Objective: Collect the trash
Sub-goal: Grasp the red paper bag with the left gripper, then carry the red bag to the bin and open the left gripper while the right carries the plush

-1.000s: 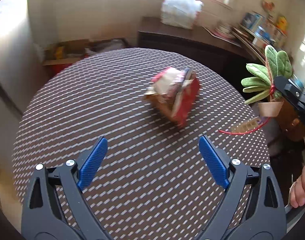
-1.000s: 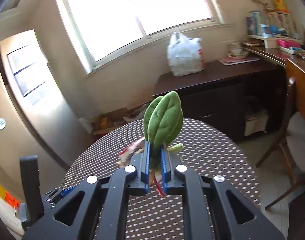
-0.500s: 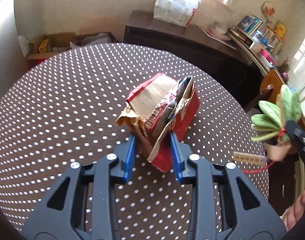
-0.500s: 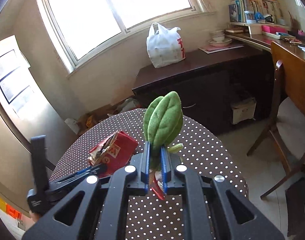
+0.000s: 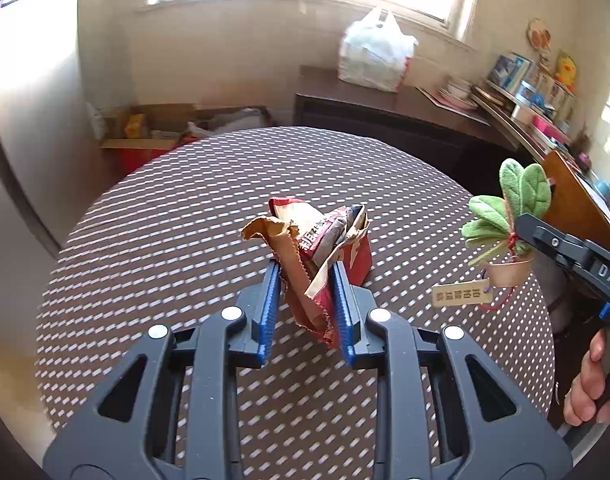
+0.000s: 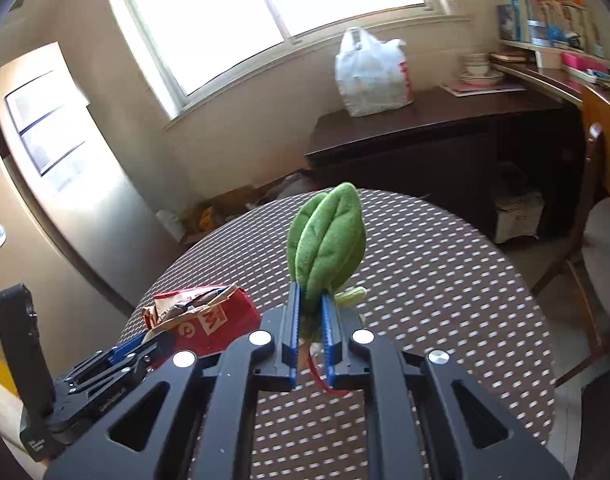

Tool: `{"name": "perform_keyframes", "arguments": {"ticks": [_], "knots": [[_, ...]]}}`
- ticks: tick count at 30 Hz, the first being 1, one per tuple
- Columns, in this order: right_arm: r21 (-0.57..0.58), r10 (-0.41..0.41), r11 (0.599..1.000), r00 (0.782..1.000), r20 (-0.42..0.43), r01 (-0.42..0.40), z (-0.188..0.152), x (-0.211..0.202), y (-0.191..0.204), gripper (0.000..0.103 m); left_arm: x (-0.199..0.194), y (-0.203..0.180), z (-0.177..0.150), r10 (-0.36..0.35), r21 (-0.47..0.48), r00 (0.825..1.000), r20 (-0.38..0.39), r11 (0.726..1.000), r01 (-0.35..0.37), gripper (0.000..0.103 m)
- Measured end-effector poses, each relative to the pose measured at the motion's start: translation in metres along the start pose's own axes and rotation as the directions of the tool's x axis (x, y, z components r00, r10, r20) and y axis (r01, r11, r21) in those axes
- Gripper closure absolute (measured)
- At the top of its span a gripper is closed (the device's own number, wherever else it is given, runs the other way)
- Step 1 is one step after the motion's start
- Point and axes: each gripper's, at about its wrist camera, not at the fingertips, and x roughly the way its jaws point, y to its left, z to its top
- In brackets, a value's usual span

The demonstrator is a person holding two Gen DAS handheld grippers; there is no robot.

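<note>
A crumpled red and brown paper bag (image 5: 317, 256) stands on the round dotted table (image 5: 185, 208); it also shows in the right wrist view (image 6: 203, 318). My left gripper (image 5: 307, 276) is shut on the bag's near end. My right gripper (image 6: 310, 304) is shut on a green plush plant (image 6: 327, 240), held above the table's right side. In the left wrist view the plant (image 5: 505, 216) has a small pot and a hanging wooden tag (image 5: 461, 296).
A dark sideboard (image 5: 385, 108) with a white plastic bag (image 5: 375, 54) stands behind the table. Cardboard boxes (image 5: 153, 128) lie on the floor at the back left. A wooden chair (image 6: 597, 216) and cluttered shelves (image 6: 553, 40) are on the right.
My left gripper moved forward to the paper bag and closed on it. The bag now looks slightly raised and tilted. My right gripper kept hold of the plush plant.
</note>
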Motion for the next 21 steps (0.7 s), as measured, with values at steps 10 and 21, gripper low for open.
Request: {"name": "perform_keyframes", "arguments": {"ticks": [10,21], "knots": [[-0.112,0.122,0.985,0.991,-0.055,-0.127,-0.026,0.003,0.083,0.093,-0.075,0.069,-0.042,0.152,-0.111,0.987,0.052,0.983,-0.145,0.077],[-0.271,0.293,0.902,0.938,-0.186,-0.335,-0.078,0.0,0.208,0.093,-0.147,0.162,-0.105,0.303,-0.268,0.952,0.048,0.922,-0.28,0.077]]}}
